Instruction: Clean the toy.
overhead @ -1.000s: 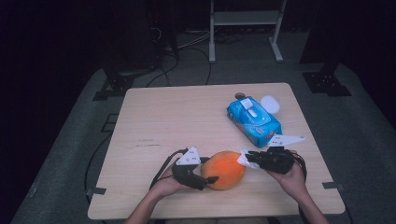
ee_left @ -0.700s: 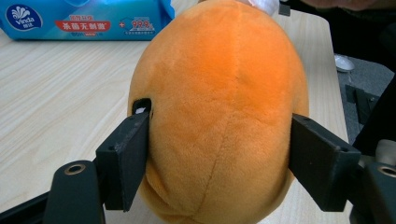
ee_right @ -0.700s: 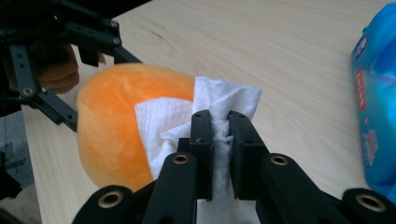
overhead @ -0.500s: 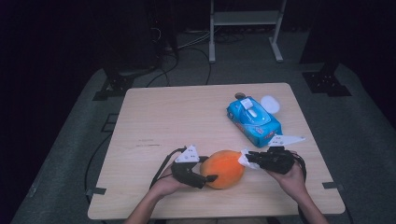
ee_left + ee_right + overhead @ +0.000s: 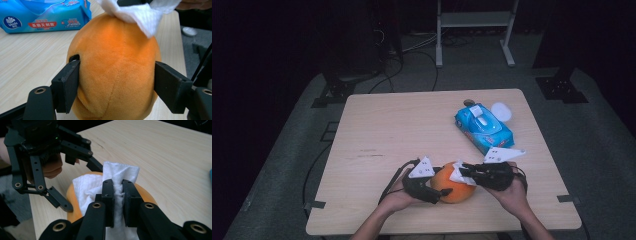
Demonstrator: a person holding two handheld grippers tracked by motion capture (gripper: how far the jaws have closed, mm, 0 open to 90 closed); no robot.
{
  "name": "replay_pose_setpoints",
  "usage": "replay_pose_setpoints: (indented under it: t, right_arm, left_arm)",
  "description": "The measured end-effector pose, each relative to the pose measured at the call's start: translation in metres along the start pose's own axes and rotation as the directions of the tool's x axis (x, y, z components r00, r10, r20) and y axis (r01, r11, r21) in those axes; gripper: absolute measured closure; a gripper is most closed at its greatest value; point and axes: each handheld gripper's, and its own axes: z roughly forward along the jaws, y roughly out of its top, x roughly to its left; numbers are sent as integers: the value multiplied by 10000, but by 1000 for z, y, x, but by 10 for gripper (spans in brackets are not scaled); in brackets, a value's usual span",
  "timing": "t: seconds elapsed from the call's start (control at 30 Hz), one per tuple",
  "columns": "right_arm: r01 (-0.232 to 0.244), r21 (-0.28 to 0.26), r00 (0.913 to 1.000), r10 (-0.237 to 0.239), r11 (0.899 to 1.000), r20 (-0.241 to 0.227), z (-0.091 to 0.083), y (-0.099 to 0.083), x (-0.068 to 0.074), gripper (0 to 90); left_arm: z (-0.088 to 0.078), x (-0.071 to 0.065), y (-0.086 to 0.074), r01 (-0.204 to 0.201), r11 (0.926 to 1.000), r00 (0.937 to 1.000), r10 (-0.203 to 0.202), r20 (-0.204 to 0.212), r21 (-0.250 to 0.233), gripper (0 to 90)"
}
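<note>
Now the left gripper [image 5: 117,82] clamps the orange plush ball [image 5: 117,72] at the table's [image 5: 412,125] near edge; the right gripper [image 5: 117,195], pinched tight on a white tissue [image 5: 120,173], has slid across its top, so wiping is underway; beyond lies the blue wipes pack [image 5: 484,127]

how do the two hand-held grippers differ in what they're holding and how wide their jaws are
The left hand-held gripper has its jaws spread wide, clamped on the sides of the orange plush toy; the right hand-held gripper has its jaws nearly together, pinching a thin white tissue. Both meet at the toy near the table's front edge.
</note>
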Motion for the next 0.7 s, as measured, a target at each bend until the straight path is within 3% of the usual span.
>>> replay_pose_setpoints:
  t: [0.13, 0.17, 0.27, 0.33, 0.43, 0.5, 0.63, 0.7]
  right_arm:
    - [209, 257, 9993, -217, 9994, 318, -3, -1, -5, 802]
    - [154, 337, 9984, -172, 9993, 535, -5, -4, -9, 801]
    - [-267, 243, 9982, 254, 9993, 549, -8, -8, -14, 802]
    - [-76, 161, 9987, 68, 9998, 505, -7, -5, -8, 802]
    - [611, 236, 9975, -619, 9979, 349, 0, 4, 9, 801]
    - [798, 353, 9959, -812, 9962, 403, 2, 4, 9, 801]
    - [191, 228, 9991, -200, 9996, 379, -4, -3, -6, 800]
    - [62, 178, 9992, -69, 9998, 405, -10, -4, -10, 799]
  left_arm:
    - [-2, 3, -4, 141, 9996, 9999, -139, 80, -259, 259]
    - [-1, 3, -4, 149, 9993, 9998, -145, 104, -357, 259]
    - [1, 2, -3, 118, 9990, 9999, -115, 79, -428, 258]
    - [1, 2, -3, 47, 9989, 10000, -44, 65, -464, 258]
    - [1, 2, -5, -79, 9983, 9999, 85, 110, -581, 246]
    - [-1, 7, -10, -335, 9940, 9991, 362, 242, -1040, 194]
    - [-6, 17, -19, -809, 9821, 9955, 879, 341, -1703, 114]
    - [-6, 23, -23, -731, 9775, 9953, 841, 480, -1978, 109]
